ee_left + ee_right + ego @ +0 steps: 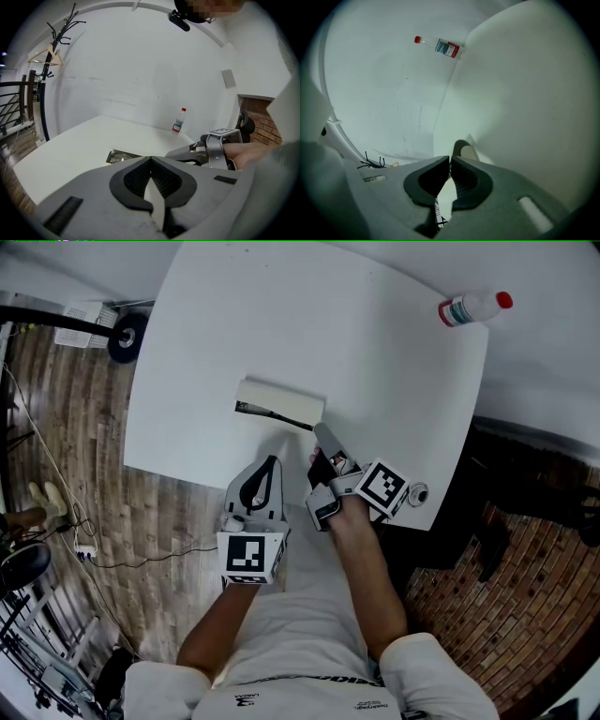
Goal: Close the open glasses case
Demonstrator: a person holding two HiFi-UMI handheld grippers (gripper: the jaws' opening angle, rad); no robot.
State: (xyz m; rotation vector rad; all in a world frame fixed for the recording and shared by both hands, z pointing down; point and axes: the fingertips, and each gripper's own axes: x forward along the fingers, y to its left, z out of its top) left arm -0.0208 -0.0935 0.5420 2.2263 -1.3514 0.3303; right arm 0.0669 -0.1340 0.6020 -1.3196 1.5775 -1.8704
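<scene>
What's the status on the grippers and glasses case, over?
Left gripper shut, empty. Right gripper shut, empty, tip by glasses case. Case open on table. Bottle at far corner, nothing in the way.

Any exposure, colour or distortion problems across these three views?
Head view: evenly lit, sharp, table edges bowed by the lens. Left gripper view: strong fisheye, black vignette, a mosaic patch at top. Right gripper view: greenish cast, soft, rolled so the bottle looks sideways.

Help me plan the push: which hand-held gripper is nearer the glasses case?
The right hand-held gripper: its tip almost reaches the glasses case; the left hand-held gripper sits farther back.
</scene>
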